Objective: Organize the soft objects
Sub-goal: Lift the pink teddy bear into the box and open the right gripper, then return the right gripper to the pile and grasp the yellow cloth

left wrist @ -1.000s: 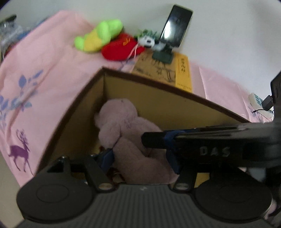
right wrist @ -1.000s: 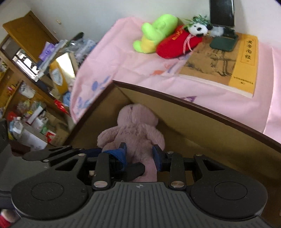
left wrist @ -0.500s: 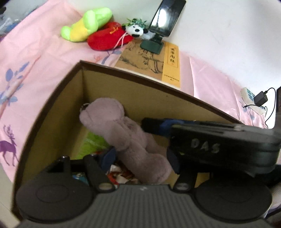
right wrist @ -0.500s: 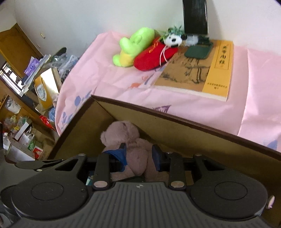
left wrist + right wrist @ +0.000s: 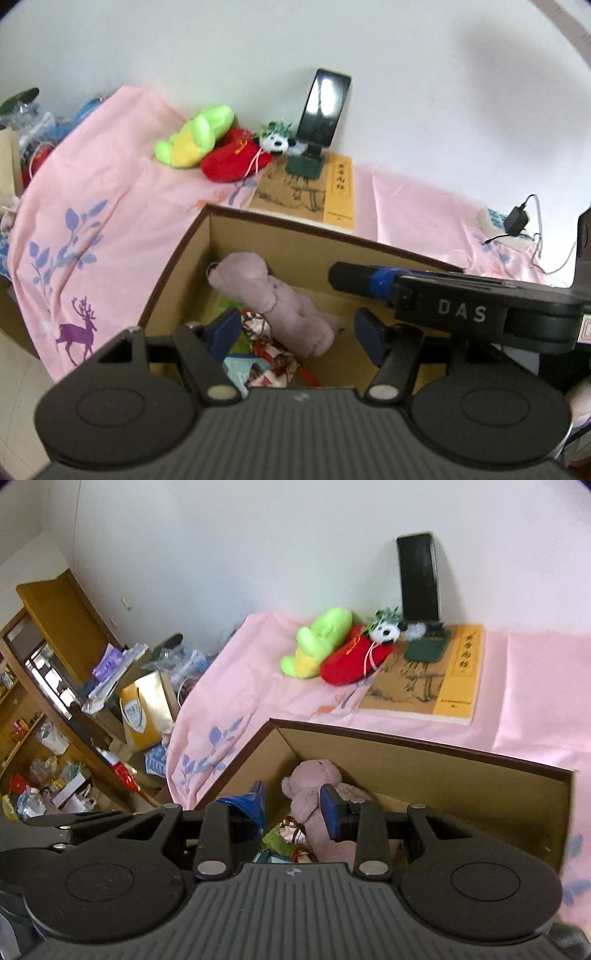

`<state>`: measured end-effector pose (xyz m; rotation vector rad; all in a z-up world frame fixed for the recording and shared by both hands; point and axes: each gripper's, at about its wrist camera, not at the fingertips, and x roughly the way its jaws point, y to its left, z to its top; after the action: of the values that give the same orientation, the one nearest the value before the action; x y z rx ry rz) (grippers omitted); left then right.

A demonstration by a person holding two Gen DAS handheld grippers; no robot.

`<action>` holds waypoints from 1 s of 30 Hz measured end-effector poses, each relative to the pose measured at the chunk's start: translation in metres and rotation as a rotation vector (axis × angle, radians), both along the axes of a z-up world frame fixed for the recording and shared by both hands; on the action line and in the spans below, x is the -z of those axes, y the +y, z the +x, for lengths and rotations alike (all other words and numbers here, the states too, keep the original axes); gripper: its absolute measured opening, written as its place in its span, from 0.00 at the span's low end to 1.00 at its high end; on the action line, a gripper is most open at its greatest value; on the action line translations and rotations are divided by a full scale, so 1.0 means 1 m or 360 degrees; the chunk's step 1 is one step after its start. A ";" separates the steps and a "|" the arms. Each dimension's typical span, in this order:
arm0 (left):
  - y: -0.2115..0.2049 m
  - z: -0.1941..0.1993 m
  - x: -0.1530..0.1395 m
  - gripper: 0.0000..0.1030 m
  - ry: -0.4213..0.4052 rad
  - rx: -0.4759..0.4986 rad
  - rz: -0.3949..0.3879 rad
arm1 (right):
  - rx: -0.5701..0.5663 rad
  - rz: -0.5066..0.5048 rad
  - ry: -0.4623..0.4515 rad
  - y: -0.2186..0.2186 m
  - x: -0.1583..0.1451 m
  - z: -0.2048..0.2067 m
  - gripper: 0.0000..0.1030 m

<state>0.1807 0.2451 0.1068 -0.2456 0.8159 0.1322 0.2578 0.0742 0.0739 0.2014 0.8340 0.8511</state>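
Bear (image 5: pixel 275 295), pink plush, lies in the box (image 5: pixel 280 225), head toward the far left corner, body slanting to the near right. It rests on a heap of cloth (image 5: pixel 266 347) that fills the near left floor of the box. Bare cardboard floor shows right of the bear, up to the far wall.

Box rim: dark brown edge, far wall running left to right, left wall running toward the camera. In the right wrist view the box (image 5: pixel 424 740) far right corner stands just short of the frame's right side.

Left gripper (image 5: pixel 295 330) hangs above the box's near side, jaws opening and wide apart; the bear's lower body is seen between them, pads not touching it. Right gripper (image 5: pixel 293 805), jaws opening from a narrower gap, hangs over the near left part of the box; the bear (image 5: pixel 314 786) shows in the gap, with no contact that can be made out. In the left wrist view the right gripper (image 5: pixel 369 280) reaches in from the right above the box floor.

Beyond the far wall, on the pink sheet (image 5: pixel 110 177): a book (image 5: pixel 314 192) just behind the rim, a phone (image 5: pixel 325 107) on a stand on it, and left of them a green toy (image 5: pixel 195 134), a red toy (image 5: pixel 231 158) and a small panda (image 5: pixel 275 140), touching one another. Open sheet lies left of the box.
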 end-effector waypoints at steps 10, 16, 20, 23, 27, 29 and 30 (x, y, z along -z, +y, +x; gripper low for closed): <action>-0.050 -0.045 -0.023 0.65 -0.0095 0.0075 0.0010 | 0.0135 0.0076 -0.0068 -0.084 -0.025 -0.045 0.17; -0.096 -0.059 -0.015 0.68 -0.0086 0.0220 0.0013 | 0.0318 0.0035 -0.0104 -0.153 -0.019 -0.067 0.17; -0.128 -0.066 -0.002 0.69 -0.0070 0.0366 0.0017 | 0.0469 -0.0015 -0.0051 -0.199 -0.005 -0.080 0.17; -0.154 -0.072 0.012 0.69 -0.0042 0.0493 0.0013 | 0.0563 -0.0079 -0.0012 -0.228 0.009 -0.092 0.17; -0.187 -0.080 0.032 0.71 0.0004 0.0700 -0.0012 | 0.0666 -0.0096 0.0104 -0.262 0.030 -0.109 0.17; -0.204 -0.084 0.043 0.72 0.0035 0.0805 -0.0029 | 0.0726 -0.0102 0.0166 -0.275 0.041 -0.116 0.17; -0.211 -0.084 0.048 0.73 0.0054 0.0855 -0.0042 | 0.0747 -0.0095 0.0213 -0.281 0.048 -0.119 0.17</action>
<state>0.0963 0.0336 0.0583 -0.0426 0.8922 -0.3797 0.1387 -0.2073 0.0263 0.3876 0.8885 0.3748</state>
